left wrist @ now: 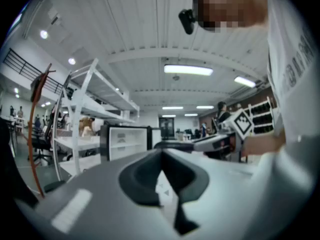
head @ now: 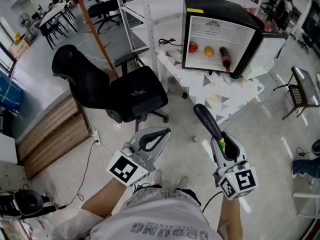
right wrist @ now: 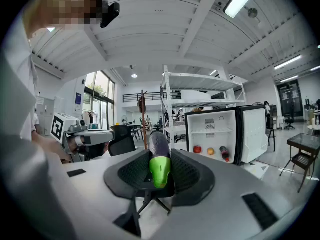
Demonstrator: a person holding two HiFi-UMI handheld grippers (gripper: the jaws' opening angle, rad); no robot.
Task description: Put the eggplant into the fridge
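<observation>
A dark purple eggplant (head: 207,120) with a green stem end juts forward from my right gripper (head: 221,143), whose jaws are shut on the stem end. The right gripper view shows the same eggplant (right wrist: 159,156) clamped between the ribbed pads. Ahead, a small black fridge (head: 220,14) stands on a white table (head: 240,91) with its door (head: 274,51) swung open to the right. Inside lie a red fruit (head: 193,47), an orange fruit (head: 209,50) and a dark bottle (head: 225,57). My left gripper (head: 161,134) hovers low at the left, shut and holding nothing.
A black office chair (head: 115,89) stands on the floor left of the table. White shelving (head: 145,14) and an orange pole (head: 95,29) rise behind it. A small dark side table (head: 305,91) sits at the far right. Wooden steps (head: 55,134) run along the left.
</observation>
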